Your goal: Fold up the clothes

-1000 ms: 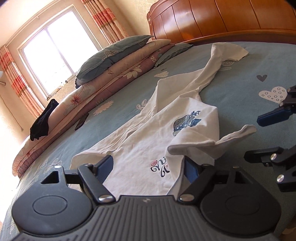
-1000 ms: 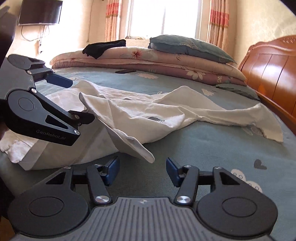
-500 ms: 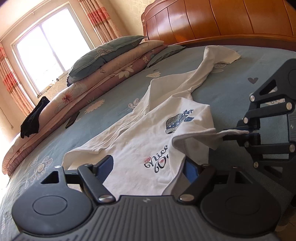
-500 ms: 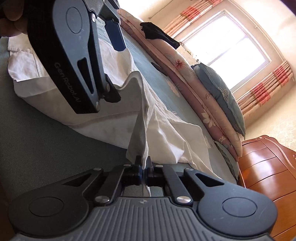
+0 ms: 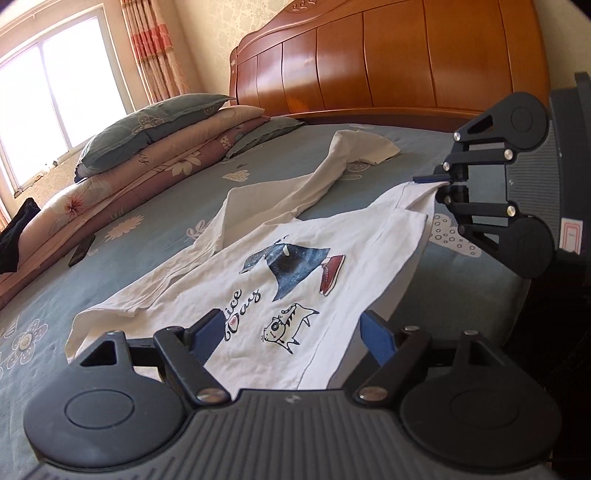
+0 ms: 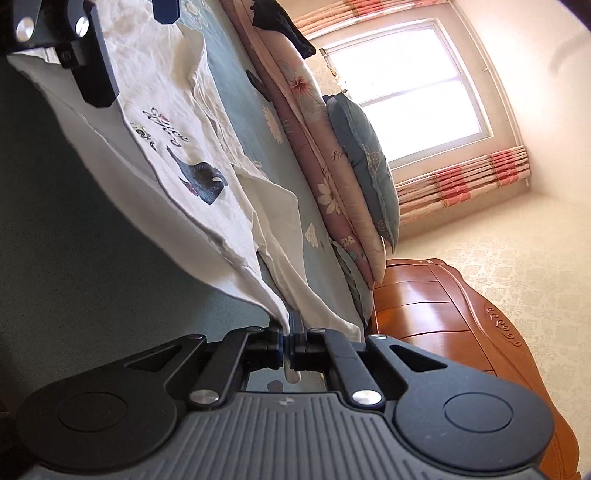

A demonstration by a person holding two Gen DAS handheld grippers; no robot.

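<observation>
white cotton tee pinched at one corner, other gripper open over hem

right gripper (image 6: 287,345) jaws closed tight on a corner of the white t-shirt (image 5: 295,280), fabric sandwiched between the pads and pulled up off the bed (image 5: 369,147) in a taut ridge. left gripper (image 5: 286,338) jaws spread wide, blue pads either side of the shirt's near hem, holding nothing; whether the pads touch the cloth cannot be told.

left wrist view shows the right gripper sideways at the right edge, lifting the shirt corner; also shows the full print: dark blue whale-like shape, red shoe, small cat, script lettering. one long sleeve (image 5: 332,170) trails toward the wooden headboard (image 5: 388,62). right wrist view is rolled over, shows the pinch close up and only part of the print, plus the left gripper's fingers at the top left corner.

shirt lies front up near the bed's foot edge, mostly flat, wrinkled along the far side. stacked pillows and quilts (image 5: 147,147) along the window-side edge, dark garment (image 6: 284,26) on top of them.
</observation>
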